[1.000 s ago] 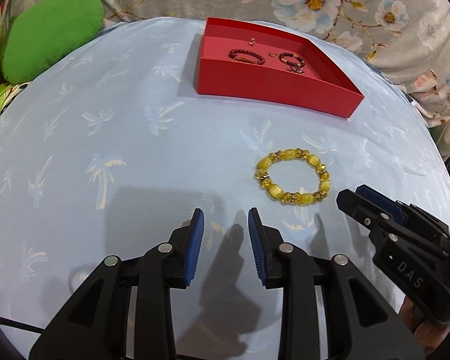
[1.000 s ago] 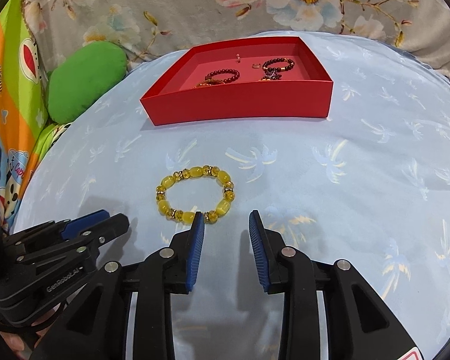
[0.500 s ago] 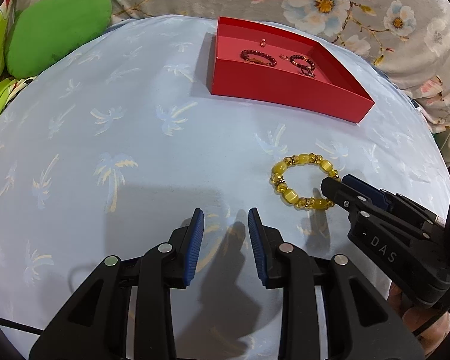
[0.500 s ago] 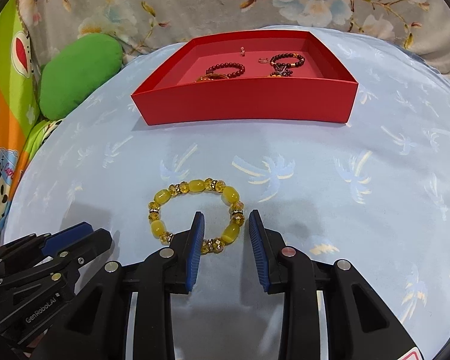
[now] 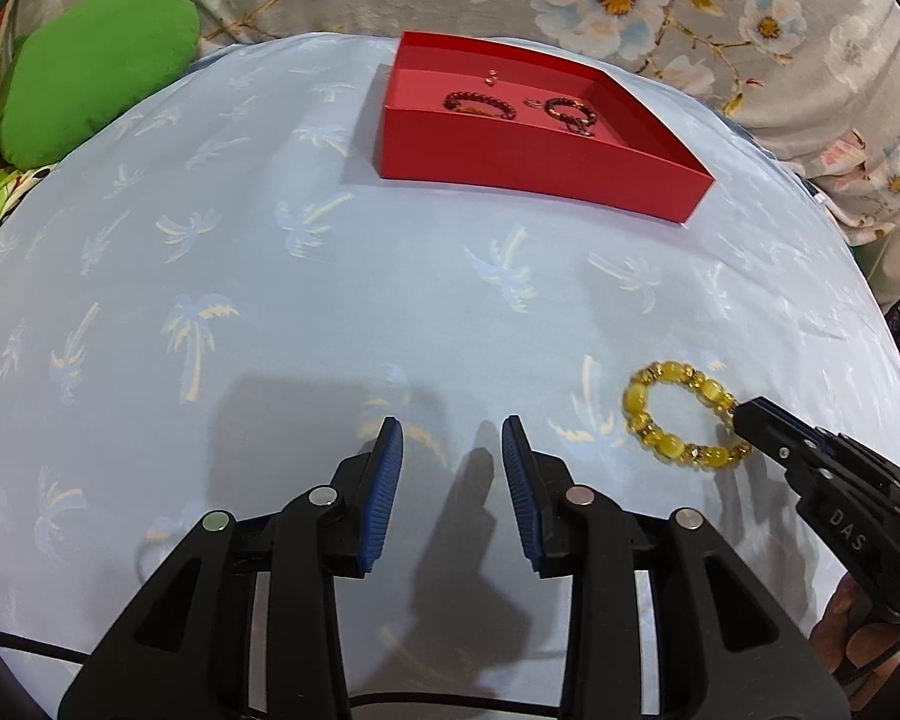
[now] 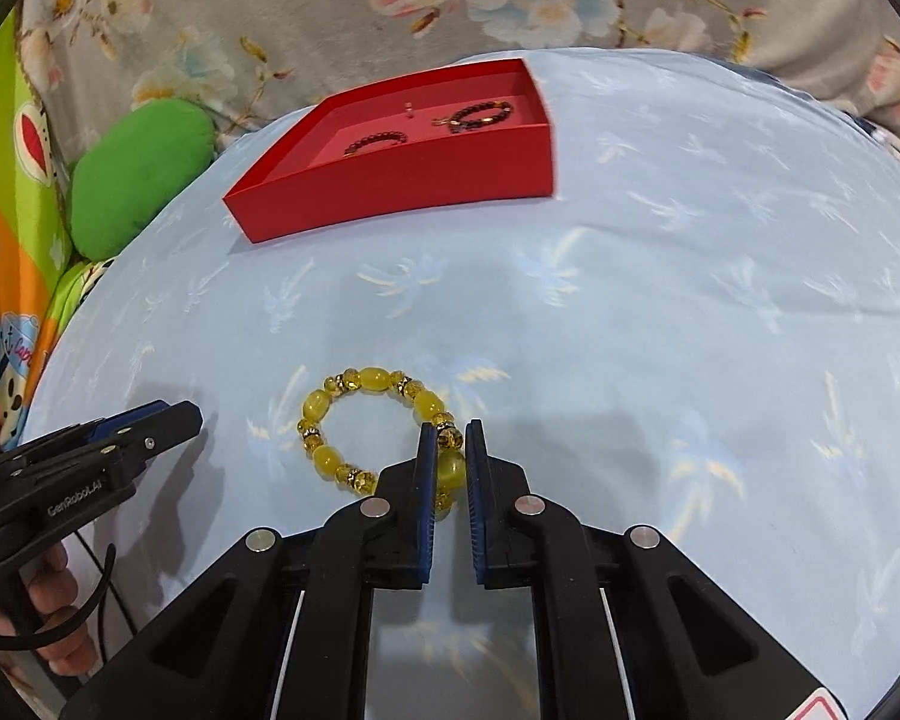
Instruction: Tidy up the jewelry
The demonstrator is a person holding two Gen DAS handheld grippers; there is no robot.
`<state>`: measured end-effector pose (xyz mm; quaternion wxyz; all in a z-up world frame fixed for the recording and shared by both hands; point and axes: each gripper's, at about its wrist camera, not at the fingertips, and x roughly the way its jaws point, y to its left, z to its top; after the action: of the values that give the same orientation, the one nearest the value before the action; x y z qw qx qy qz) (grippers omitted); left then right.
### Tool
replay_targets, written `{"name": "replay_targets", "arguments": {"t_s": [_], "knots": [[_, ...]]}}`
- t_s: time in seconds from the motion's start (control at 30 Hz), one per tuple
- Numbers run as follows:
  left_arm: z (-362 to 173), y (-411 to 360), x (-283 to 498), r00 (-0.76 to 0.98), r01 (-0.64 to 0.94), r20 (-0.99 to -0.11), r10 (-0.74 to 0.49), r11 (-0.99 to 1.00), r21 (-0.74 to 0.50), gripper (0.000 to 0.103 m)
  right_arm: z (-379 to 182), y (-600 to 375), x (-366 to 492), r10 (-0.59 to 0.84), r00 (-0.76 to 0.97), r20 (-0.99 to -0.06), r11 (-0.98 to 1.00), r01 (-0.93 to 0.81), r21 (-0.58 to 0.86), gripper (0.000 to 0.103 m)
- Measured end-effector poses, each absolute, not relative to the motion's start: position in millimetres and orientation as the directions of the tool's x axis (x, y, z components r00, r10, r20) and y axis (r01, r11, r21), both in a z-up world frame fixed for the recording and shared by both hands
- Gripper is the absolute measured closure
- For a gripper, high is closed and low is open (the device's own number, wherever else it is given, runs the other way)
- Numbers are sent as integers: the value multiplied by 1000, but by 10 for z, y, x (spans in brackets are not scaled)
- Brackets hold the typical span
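A yellow beaded bracelet (image 6: 369, 379) lies on the pale blue palm-print cloth (image 6: 630, 330). My right gripper (image 6: 450, 429) is shut on its near right side, a big yellow bead pinched between the blue pads. In the left wrist view the same bracelet (image 5: 669, 441) lies at the right, with the right gripper (image 5: 750, 414) on its far side. My left gripper (image 5: 450, 426) stands open over bare cloth with nothing between its fingers. A red tray (image 5: 540, 162) at the back holds two dark beaded bracelets (image 5: 480, 105) (image 5: 570, 111) and small pieces.
A green cushion (image 5: 96, 90) sits off the cloth's far left edge. Flowered grey fabric (image 5: 630, 0) runs behind the tray. In the right wrist view the left gripper (image 6: 174, 417) is low at the left, held by a hand (image 6: 48, 576). The red tray (image 6: 402, 186) is up left.
My right gripper moved onto the yellow bracelet and its jaws closed on the beads. The left gripper stayed open over the cloth.
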<state>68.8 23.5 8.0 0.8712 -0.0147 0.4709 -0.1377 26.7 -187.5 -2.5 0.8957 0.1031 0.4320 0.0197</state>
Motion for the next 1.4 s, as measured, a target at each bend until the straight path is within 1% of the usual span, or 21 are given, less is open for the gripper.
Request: {"name": "replay_targets", "arguments": {"t_s": [0.23,0.53,0.8,1.17,1.33,1.4], "knots": [[119,221,577,521,240,-812,-263,958,-157,70,6,-1980,64,118,631,-767,976,69,206,94],[80,548,504,523,162,-824,-220,974,-158,69,-64,-1833,-14,157,619,-769,974,30,224,94],[107,666,548,528,122,-823,-210,978,-171,69,-93,-1879,-13,157,615,-773,971,45,234,94],[47,379,530,507,186,-830,-231,970,-157,69,-134,-1855,18,158,605,-780,971,48,234,90],[39,282,549,512,205,-828,-230,968,-142,69,-134,-1835,43,148,609,-780,974,47,221,90],[37,241,548,516,217,-827,-224,968,-127,70,-133,-1835,55,141,608,-781,975,51,216,93]]}}
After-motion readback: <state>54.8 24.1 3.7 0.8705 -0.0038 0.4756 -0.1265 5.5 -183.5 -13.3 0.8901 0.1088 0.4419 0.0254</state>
